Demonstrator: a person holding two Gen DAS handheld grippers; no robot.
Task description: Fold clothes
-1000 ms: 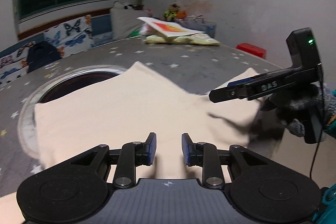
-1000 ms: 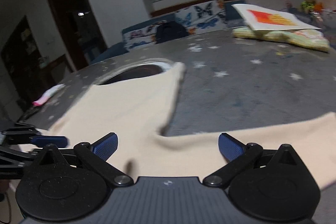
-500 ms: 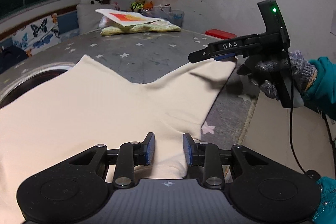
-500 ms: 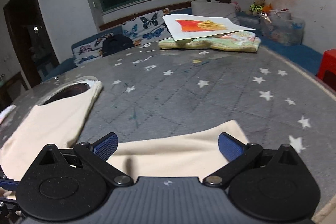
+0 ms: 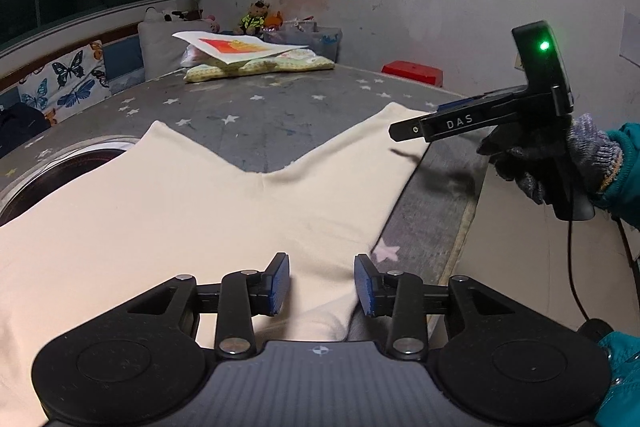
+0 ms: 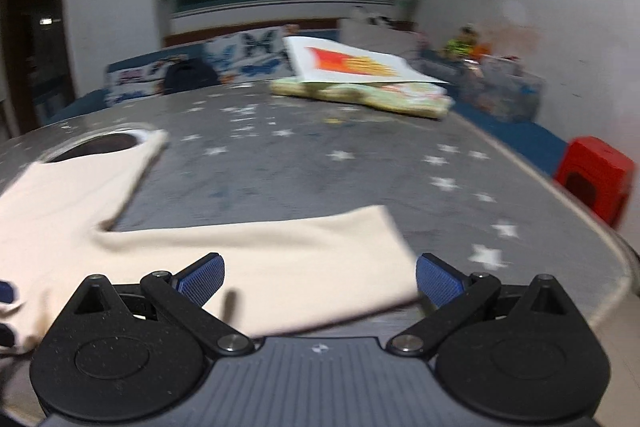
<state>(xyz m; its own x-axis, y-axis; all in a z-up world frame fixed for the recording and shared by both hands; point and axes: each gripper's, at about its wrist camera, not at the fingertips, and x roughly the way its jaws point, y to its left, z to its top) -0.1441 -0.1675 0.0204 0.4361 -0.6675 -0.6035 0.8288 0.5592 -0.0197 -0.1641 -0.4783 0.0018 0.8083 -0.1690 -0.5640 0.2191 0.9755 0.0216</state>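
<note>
The cream garment (image 5: 192, 211) is spread flat on the star-patterned desk (image 5: 280, 111). The left tongs (image 5: 322, 283) are parted over its hem at 6 o'clock; the right tongs (image 6: 320, 277) are spread wide above one leg end.

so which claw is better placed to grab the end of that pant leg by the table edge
Right. The right claw is wide open directly over the near leg end of the cream pants, while the left claw sits back near the waist.

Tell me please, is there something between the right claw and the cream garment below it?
Nothing visible. The right claw is open and hangs over the garment's near leg, with bare cloth between its fingers. The pillow with the paper lies far across the table.
</note>
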